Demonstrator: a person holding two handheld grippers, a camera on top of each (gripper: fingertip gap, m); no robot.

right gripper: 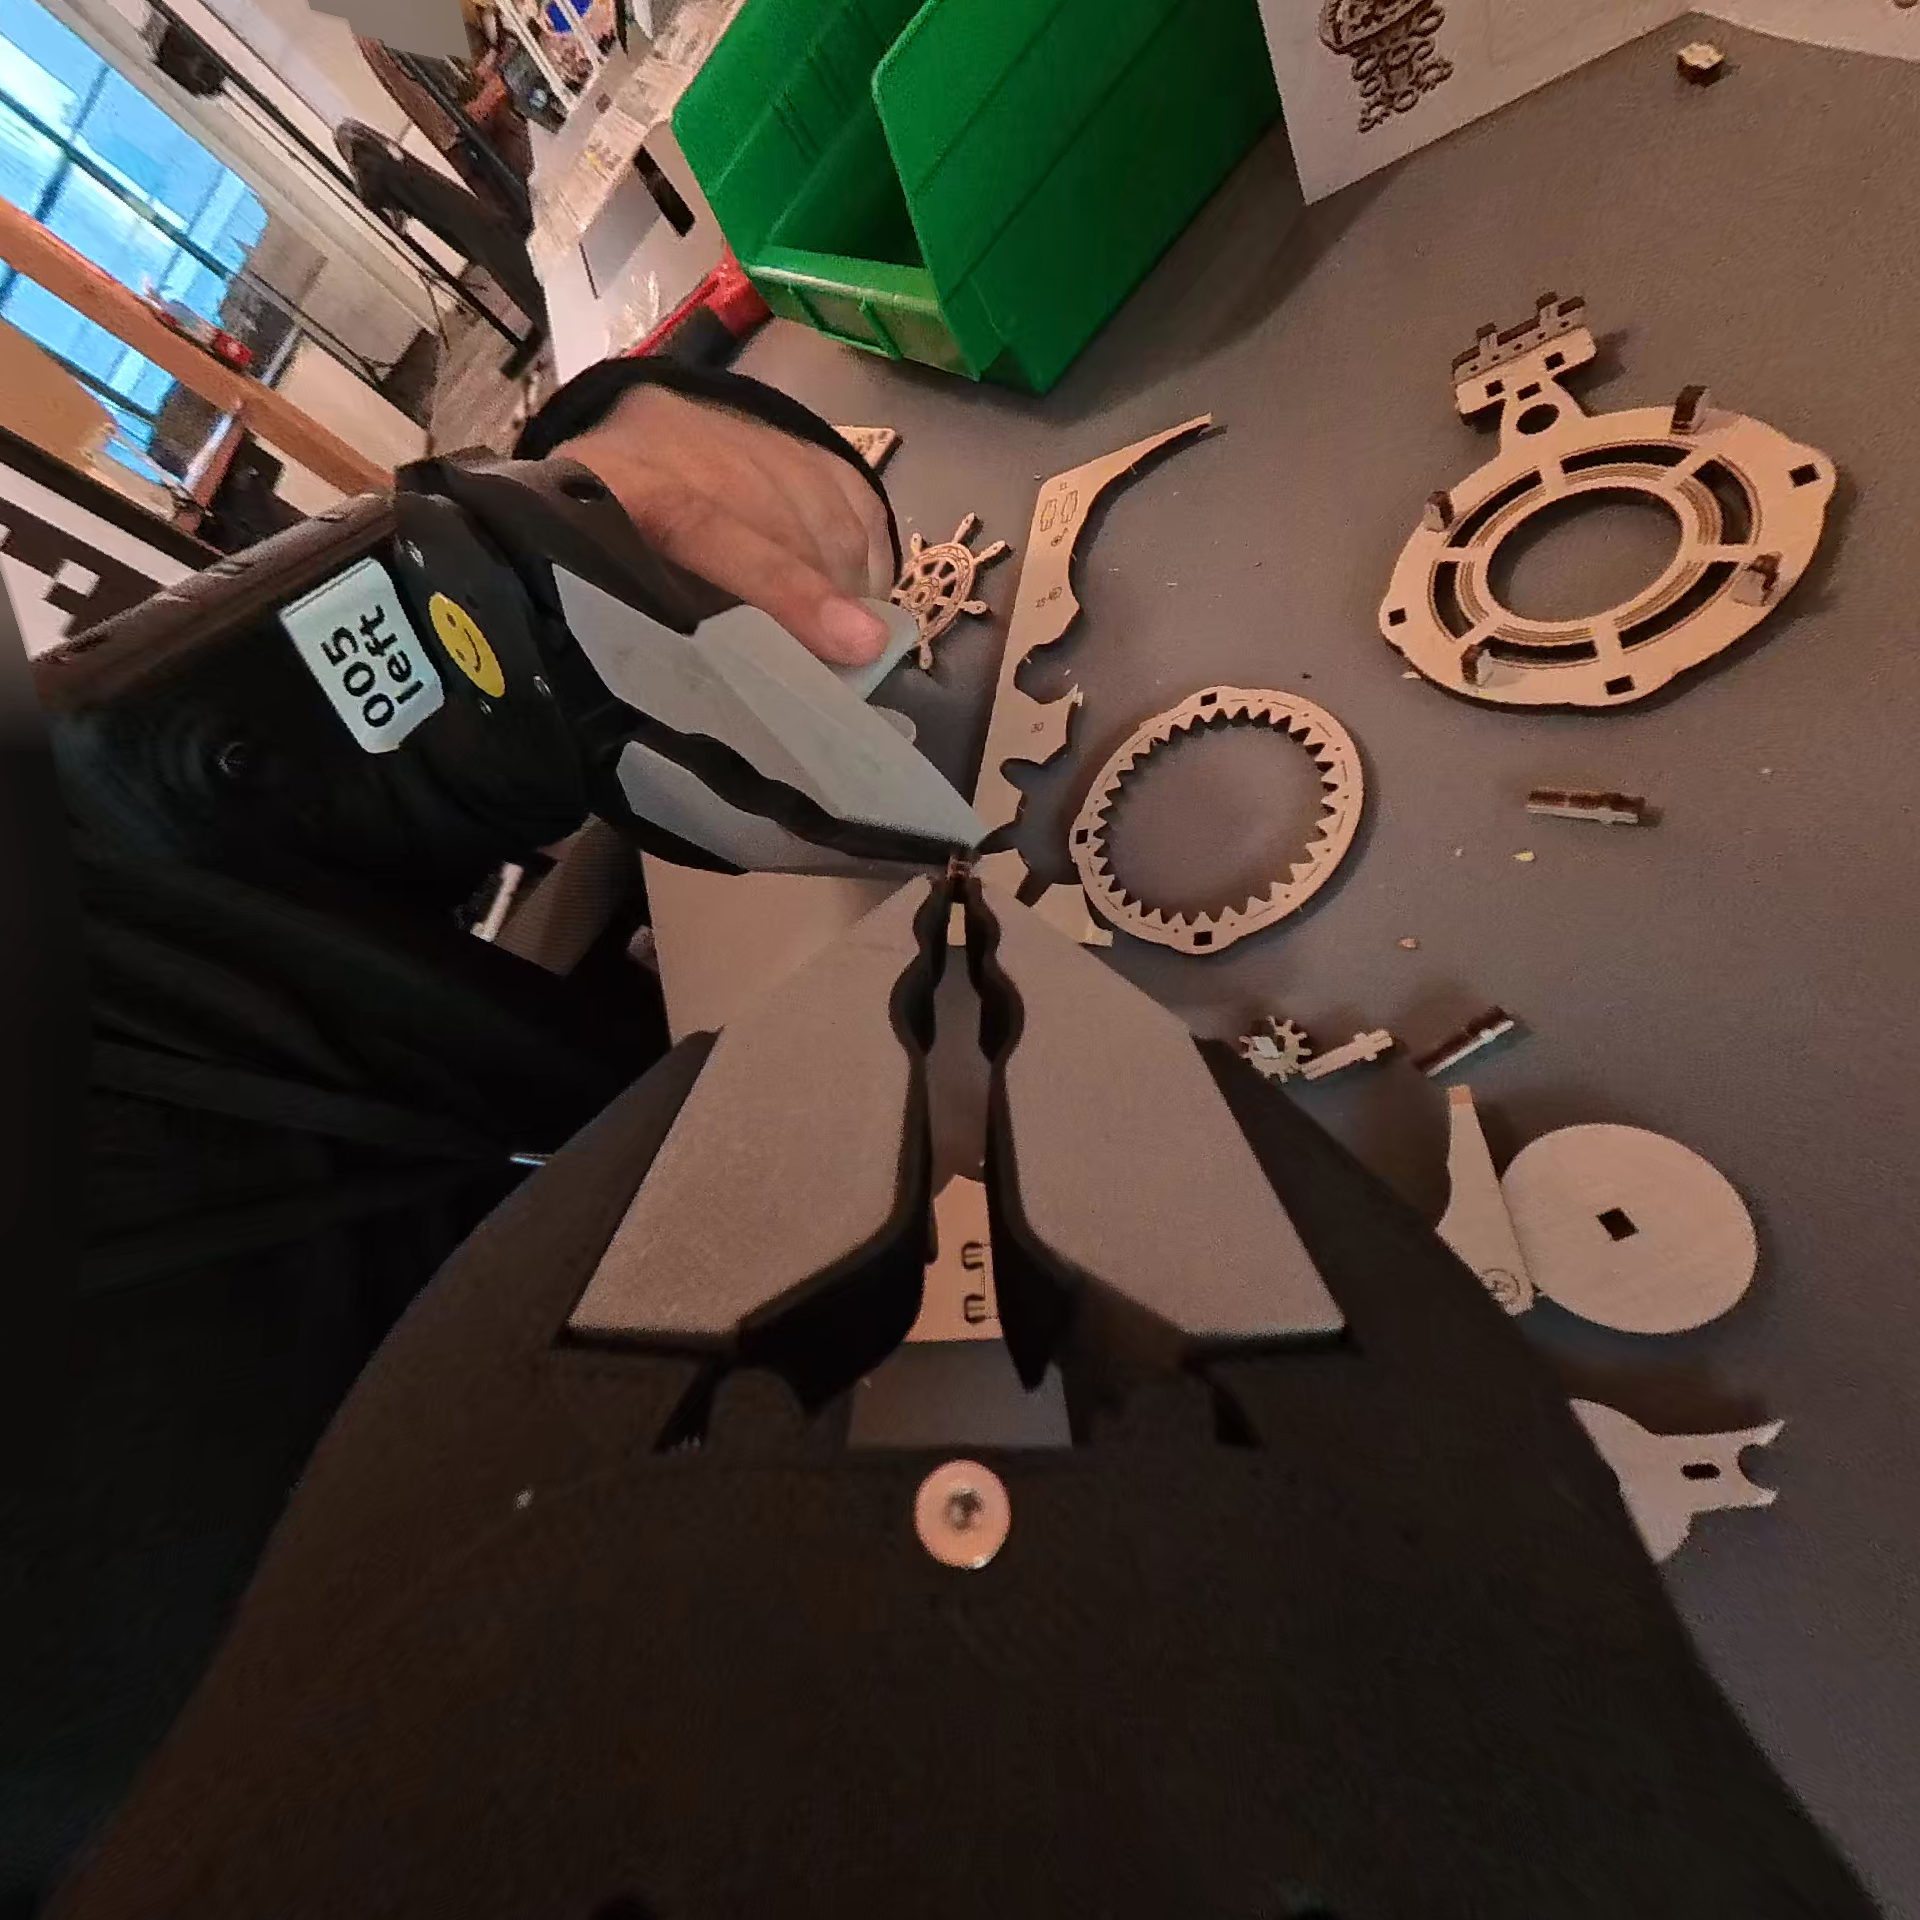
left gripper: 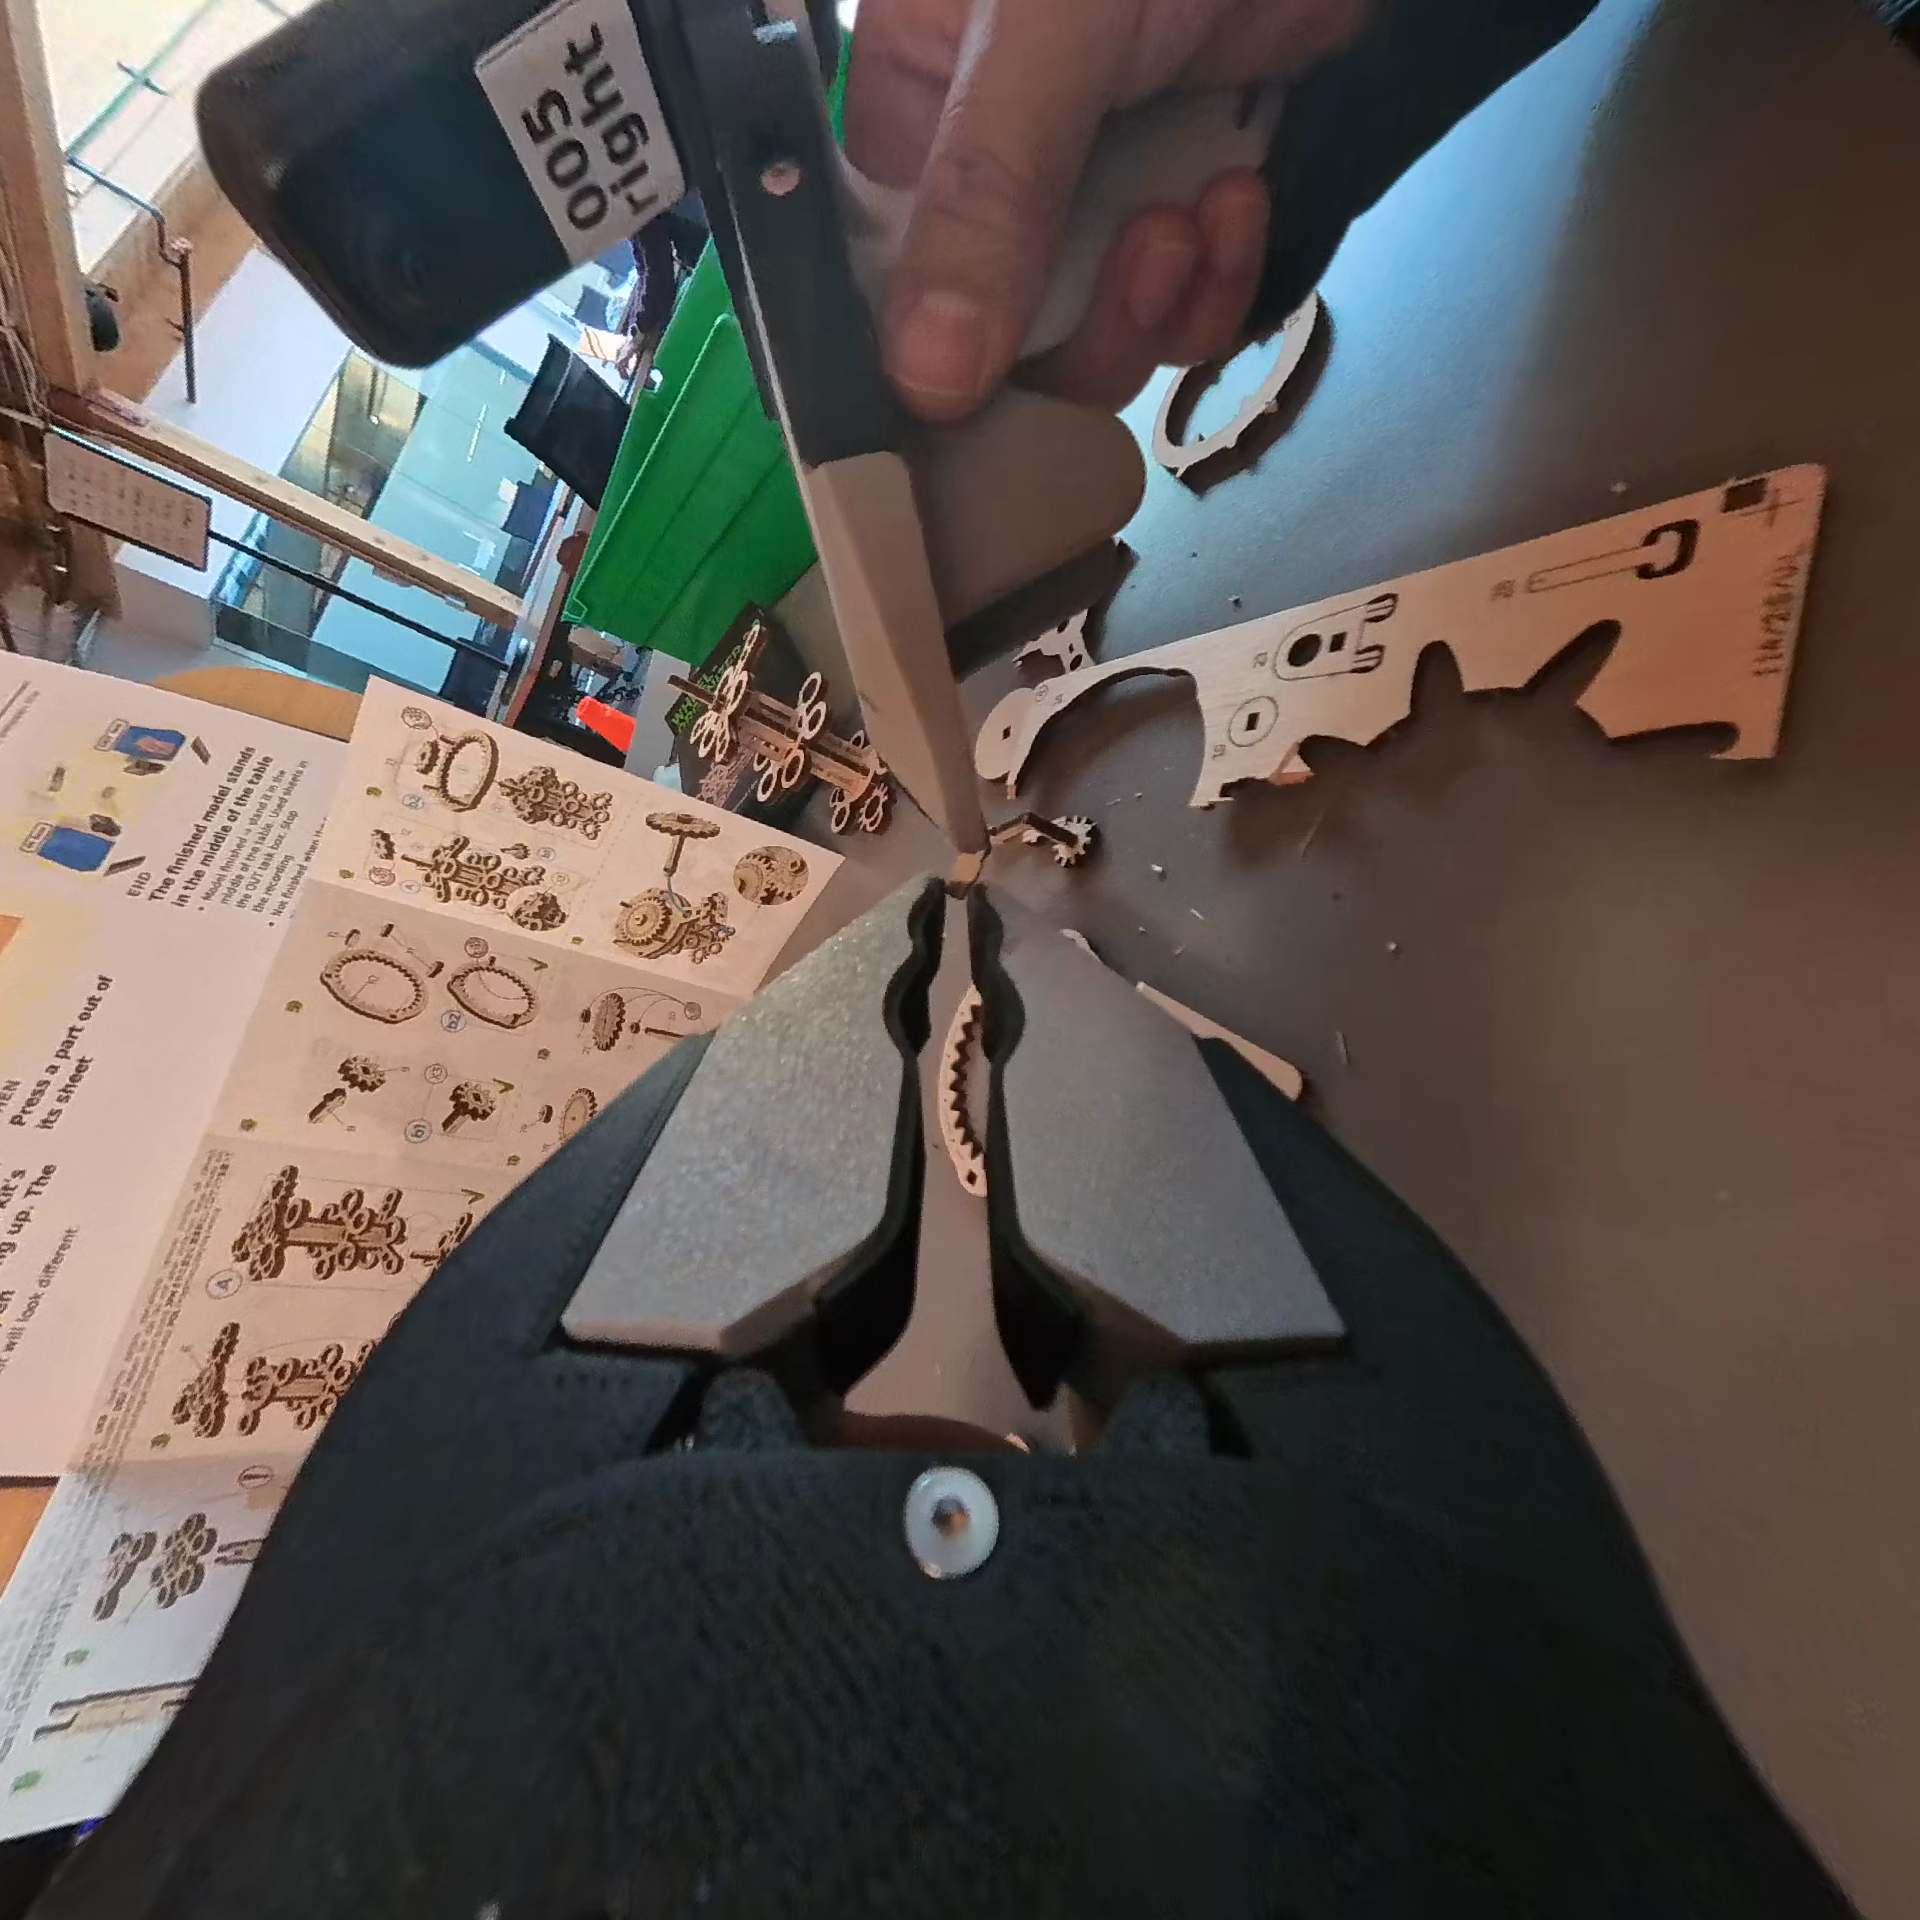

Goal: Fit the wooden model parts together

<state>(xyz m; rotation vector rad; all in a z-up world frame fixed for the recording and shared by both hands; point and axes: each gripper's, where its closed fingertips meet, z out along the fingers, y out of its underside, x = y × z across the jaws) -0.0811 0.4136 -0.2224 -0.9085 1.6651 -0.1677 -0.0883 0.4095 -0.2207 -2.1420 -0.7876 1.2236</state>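
Note:
My left gripper (left gripper: 958, 902) is shut, its tips pinching a small wooden piece (left gripper: 962, 873) just above the grey table (left gripper: 1558, 1143). My right gripper (left gripper: 964, 831) comes down from above and meets the same spot tip to tip. In the right wrist view my right gripper (right gripper: 956, 891) is shut on a tiny dark wooden piece (right gripper: 961, 864), and my left gripper (right gripper: 971, 836) reaches it from the left. Whether this is one piece or two joined pieces is too small to tell. A toothed wooden ring (right gripper: 1216, 821) lies just beyond the tips.
A round wooden frame assembly (right gripper: 1600, 551), disc (right gripper: 1631, 1226), ship's wheel part (right gripper: 945, 582), small gear on an axle (right gripper: 1309, 1049) and peg (right gripper: 1584, 805) lie about. A punched-out sheet (left gripper: 1455, 665) and instruction pages (left gripper: 416, 987) lie on the table. Green bins (right gripper: 987, 177) stand behind. Both grippers' tips are close together, under 4 cm apart.

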